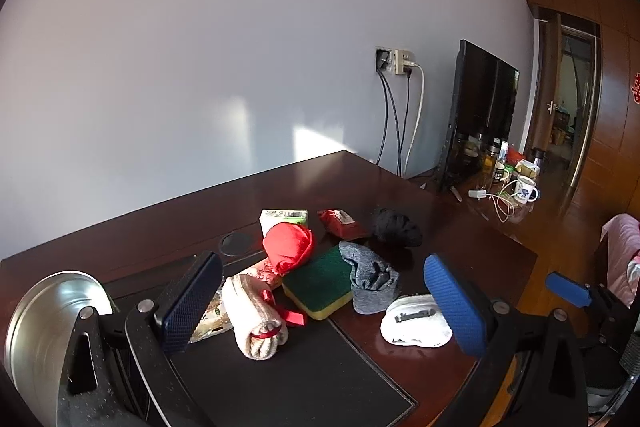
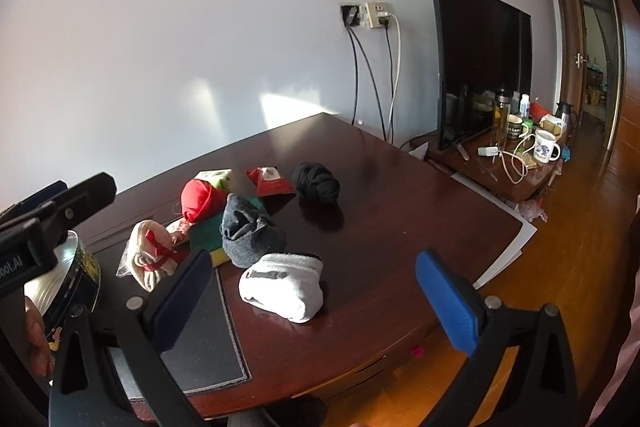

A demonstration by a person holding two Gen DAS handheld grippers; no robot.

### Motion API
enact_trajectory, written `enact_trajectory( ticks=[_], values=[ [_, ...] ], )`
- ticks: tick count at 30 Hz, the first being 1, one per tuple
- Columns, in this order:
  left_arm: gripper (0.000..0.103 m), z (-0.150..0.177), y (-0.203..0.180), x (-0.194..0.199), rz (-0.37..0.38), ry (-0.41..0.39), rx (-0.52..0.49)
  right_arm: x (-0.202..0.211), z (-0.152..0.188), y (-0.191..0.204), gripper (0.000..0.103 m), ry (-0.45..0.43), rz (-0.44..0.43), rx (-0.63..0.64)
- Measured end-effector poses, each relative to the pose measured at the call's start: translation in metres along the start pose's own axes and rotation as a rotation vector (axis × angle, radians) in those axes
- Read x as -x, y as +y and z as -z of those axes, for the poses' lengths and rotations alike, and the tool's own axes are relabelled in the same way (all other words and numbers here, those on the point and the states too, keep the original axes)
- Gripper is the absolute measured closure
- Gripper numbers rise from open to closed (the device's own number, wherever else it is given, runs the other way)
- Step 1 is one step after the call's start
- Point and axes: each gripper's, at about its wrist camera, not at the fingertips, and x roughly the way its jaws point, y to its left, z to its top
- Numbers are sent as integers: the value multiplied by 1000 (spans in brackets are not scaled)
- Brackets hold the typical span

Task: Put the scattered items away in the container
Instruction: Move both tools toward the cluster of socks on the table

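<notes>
A pile lies on the dark wooden table (image 1: 360,187): a beige sock roll tied with red ribbon (image 1: 256,315), a red sock (image 1: 290,247), a green-and-yellow sponge (image 1: 320,283), a grey sock (image 1: 370,279), a white sock (image 1: 416,319), a black sock (image 1: 396,227), a red packet (image 1: 342,223) and a green-white packet (image 1: 282,217). A round metal tin (image 1: 48,319) stands at the left. My left gripper (image 1: 324,307) hangs open short of the pile, holding nothing. My right gripper (image 2: 314,303) is open and empty, just in front of the white sock (image 2: 284,285).
A black desk mat (image 1: 300,379) covers the near part of the table. Beyond the table's right end, a low cabinet holds a monitor (image 2: 484,63), a mug (image 2: 546,146), bottles and cables. Wooden floor and a doorway lie to the right. A hand (image 2: 36,339) shows beside the tin (image 2: 86,267).
</notes>
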Motion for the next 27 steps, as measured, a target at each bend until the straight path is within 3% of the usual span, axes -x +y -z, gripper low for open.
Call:
enact_trajectory(
  ticks=[6, 16, 27],
  values=[
    [1, 2, 14, -3, 14, 15, 100, -1, 1, 3, 0, -16, 6, 8],
    [1, 3, 26, 8, -30, 1, 115, -5, -3, 14, 0, -22, -10, 20],
    [1, 1, 38, 14, 0, -20, 135, 4, -11, 29, 0, -52, 25, 62]
  ],
)
